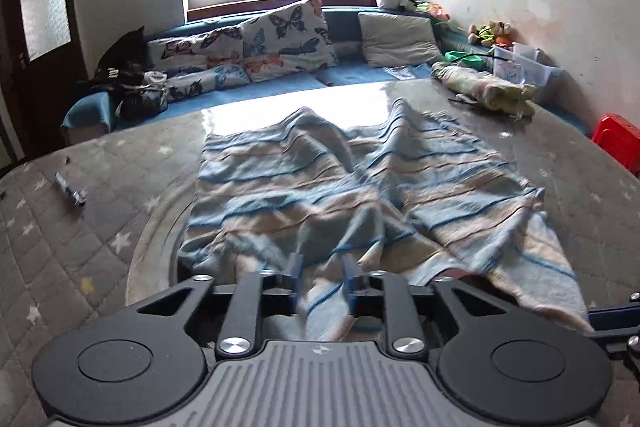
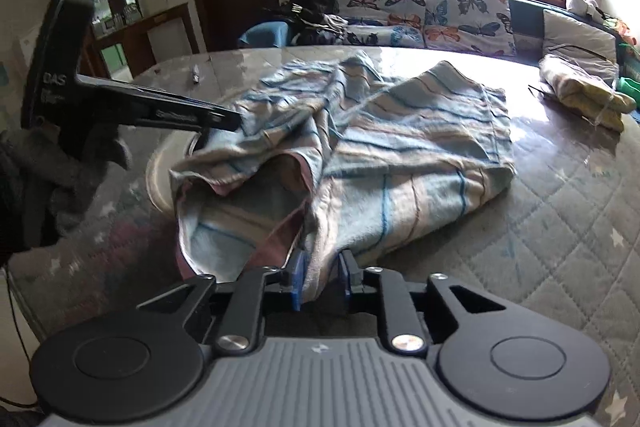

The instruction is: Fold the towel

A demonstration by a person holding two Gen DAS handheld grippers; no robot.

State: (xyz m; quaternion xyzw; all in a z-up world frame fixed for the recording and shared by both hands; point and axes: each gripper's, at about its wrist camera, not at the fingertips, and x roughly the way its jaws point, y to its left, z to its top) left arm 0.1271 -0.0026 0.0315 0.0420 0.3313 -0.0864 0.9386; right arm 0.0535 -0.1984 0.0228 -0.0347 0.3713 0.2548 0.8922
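Observation:
A blue-and-beige striped towel (image 1: 320, 179) lies rumpled on a round table with a quilted grey star cover (image 1: 100, 211). Its near edge is bunched and doubled over, showing a pinkish underside (image 2: 280, 235). My left gripper (image 1: 323, 279) sits low at the towel's near edge. Its blue pads stand apart with a fold of towel between them, not pinched. In the right wrist view, the left gripper (image 2: 236, 121) reaches the towel's left corner, held by a grey-gloved hand (image 2: 80, 163). My right gripper (image 2: 322, 279) is open a little around a hanging fold of the towel (image 2: 400, 147).
A rolled yellowish cloth bundle (image 1: 484, 89) lies at the table's far right. A small dark object (image 1: 70, 189) rests on the left. Behind the table runs a blue bench with butterfly cushions (image 1: 280, 39). A red stool (image 1: 618, 139) stands at the right.

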